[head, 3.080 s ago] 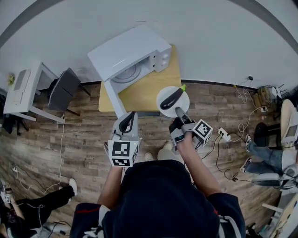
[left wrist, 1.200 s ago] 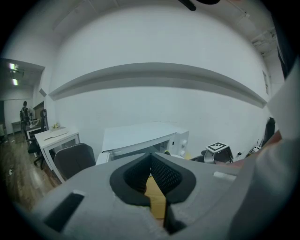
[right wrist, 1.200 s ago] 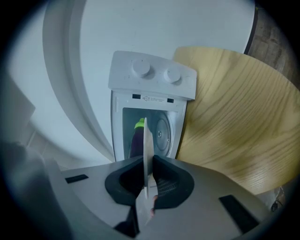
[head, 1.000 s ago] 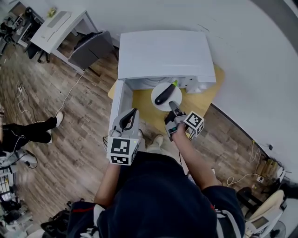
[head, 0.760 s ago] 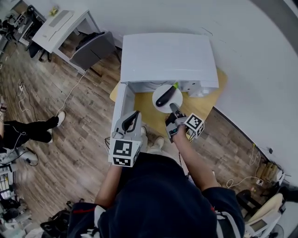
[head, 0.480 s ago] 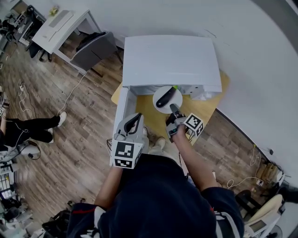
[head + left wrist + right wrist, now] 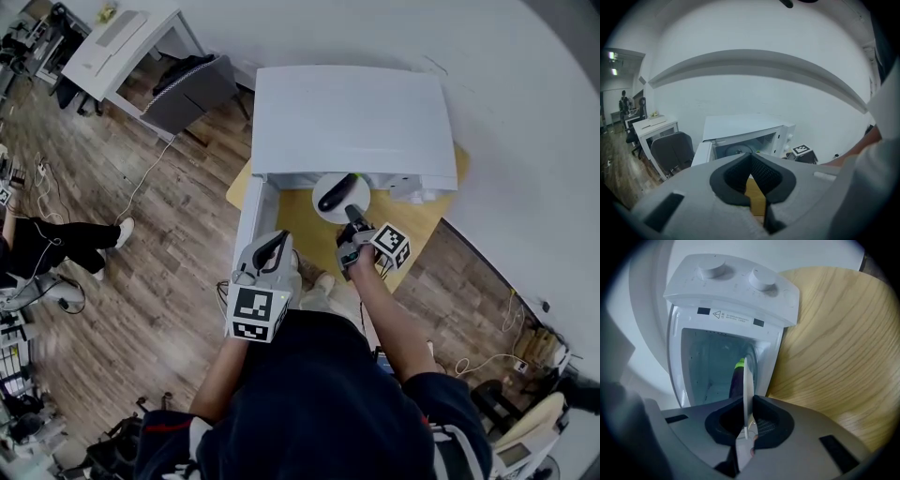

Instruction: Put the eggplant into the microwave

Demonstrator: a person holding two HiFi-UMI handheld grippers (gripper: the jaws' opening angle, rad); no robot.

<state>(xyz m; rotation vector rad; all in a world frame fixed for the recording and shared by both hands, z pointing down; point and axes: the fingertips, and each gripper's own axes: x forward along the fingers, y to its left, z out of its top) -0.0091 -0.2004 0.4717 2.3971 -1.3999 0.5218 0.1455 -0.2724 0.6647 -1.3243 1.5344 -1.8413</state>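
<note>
Lowered since a second ago, our right gripper [image 7: 352, 215] tilts downward, jaws pinching the plate [image 7: 349, 200] bearing the eggplant [image 7: 333, 197] at the microwave [image 7: 352, 117] mouth; the left gripper [image 7: 273, 246] has its jaws pressed together.

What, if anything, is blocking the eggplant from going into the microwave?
Nothing visible does. The microwave has its door open at the left, and the eggplant, lying on the white plate held by the right gripper, is right at the open cavity.

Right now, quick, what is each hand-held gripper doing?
Left hand-held gripper: closed, empty.
Right hand-held gripper: closed on the plate rim, with the eggplant on the plate.
</note>
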